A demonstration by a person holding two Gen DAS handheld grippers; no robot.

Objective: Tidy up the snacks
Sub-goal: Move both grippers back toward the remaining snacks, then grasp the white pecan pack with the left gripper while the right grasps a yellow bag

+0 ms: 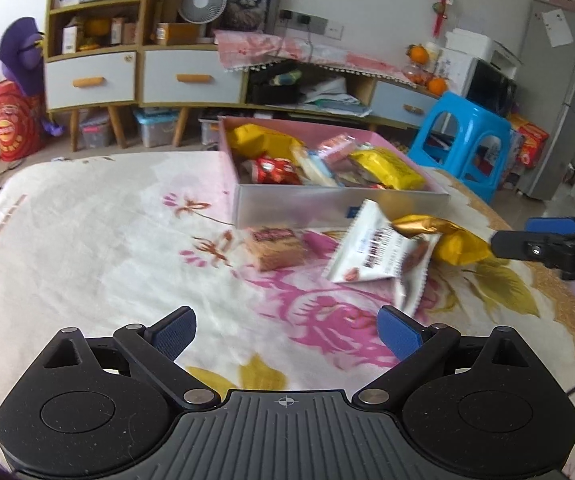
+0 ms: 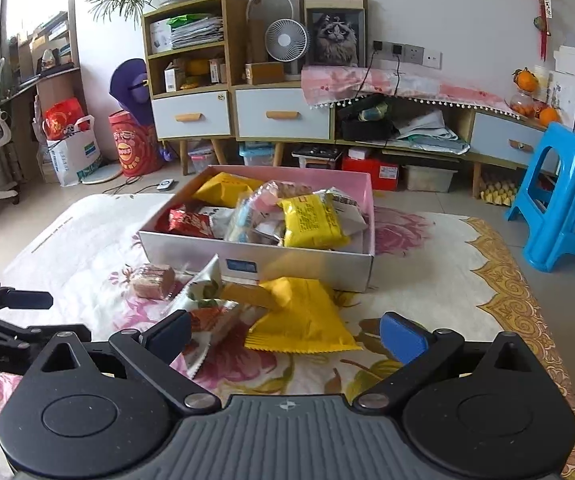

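Note:
A shallow box (image 1: 339,204) (image 2: 307,264) with pink inner walls holds several snack packs and sits on the floral cloth. In front of it lie a brown biscuit pack (image 1: 273,248) (image 2: 153,280), a white packet (image 1: 383,256) (image 2: 203,300) and a yellow packet (image 1: 459,246) (image 2: 303,316). My left gripper (image 1: 287,334) is open over bare cloth, short of the biscuit pack and white packet. My right gripper (image 2: 287,336) is open wide. The yellow packet's near edge lies between its blue pads without touching them. Each gripper shows at the edge of the other's view.
The cloth (image 1: 107,240) covers a low surface with gold trim on its right side (image 2: 507,280). A blue plastic stool (image 2: 559,200) stands on the floor to the right. Cabinets with drawers (image 2: 283,116) and storage bins line the far wall.

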